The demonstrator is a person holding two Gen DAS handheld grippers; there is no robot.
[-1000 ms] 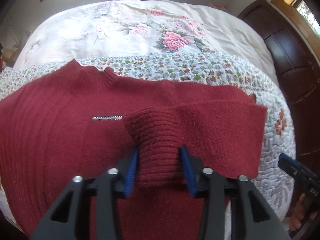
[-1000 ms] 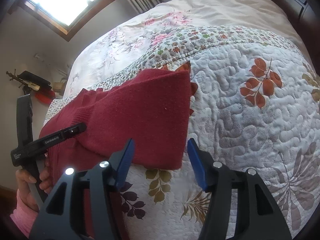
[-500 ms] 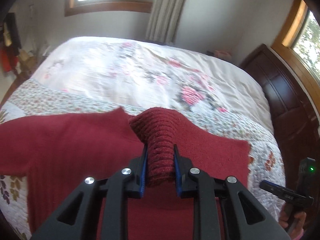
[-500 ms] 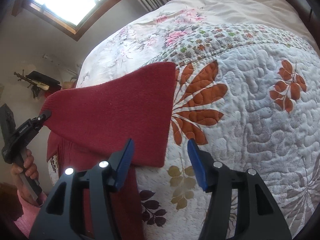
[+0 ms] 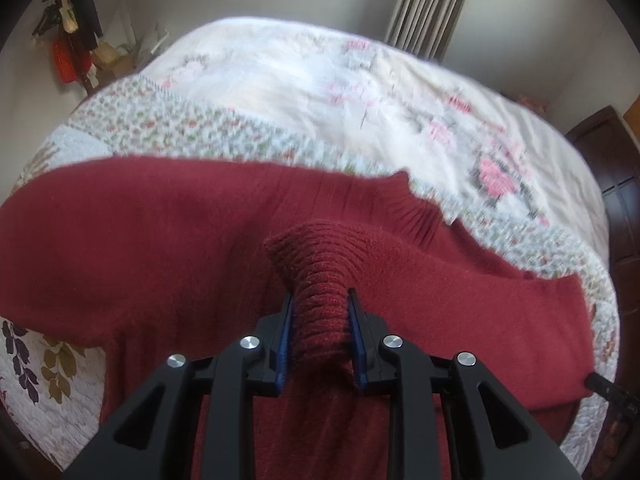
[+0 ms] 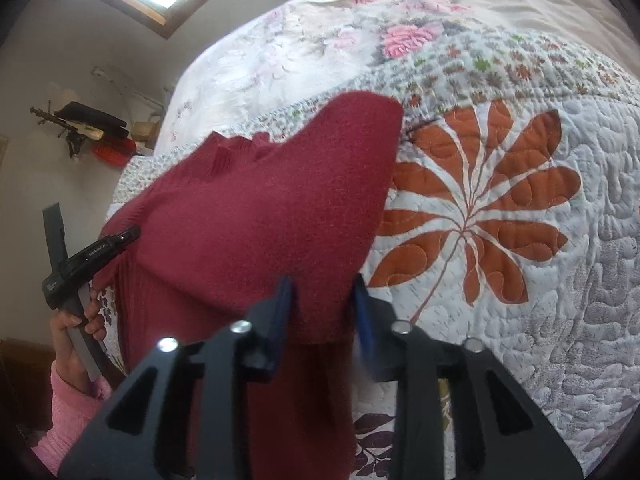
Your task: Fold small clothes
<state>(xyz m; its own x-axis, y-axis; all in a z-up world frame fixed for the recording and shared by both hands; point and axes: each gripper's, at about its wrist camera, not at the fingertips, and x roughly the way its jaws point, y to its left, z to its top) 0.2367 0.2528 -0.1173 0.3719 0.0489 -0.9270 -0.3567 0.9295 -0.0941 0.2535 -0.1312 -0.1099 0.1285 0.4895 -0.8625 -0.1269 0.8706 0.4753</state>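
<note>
A dark red knit sweater lies spread across the quilted bed, its collar toward the far side. My left gripper is shut on the sweater's ribbed sleeve cuff, which stands up off the body of the garment. In the right wrist view, the folded-over side of the sweater reaches down between the blue pads, and my right gripper is shut on its near edge. The left gripper shows there at the left, held by a hand in a pink sleeve.
The white quilt with a large orange leaf print covers the bed's near part, and a floral bedspread lies beyond. A dark wooden door is at the right; clothes hang on the left wall.
My right gripper went from open beside the folded edge to shut on it. My left gripper keeps the cuff and has swung leftward, so the collar now sits to its right.
</note>
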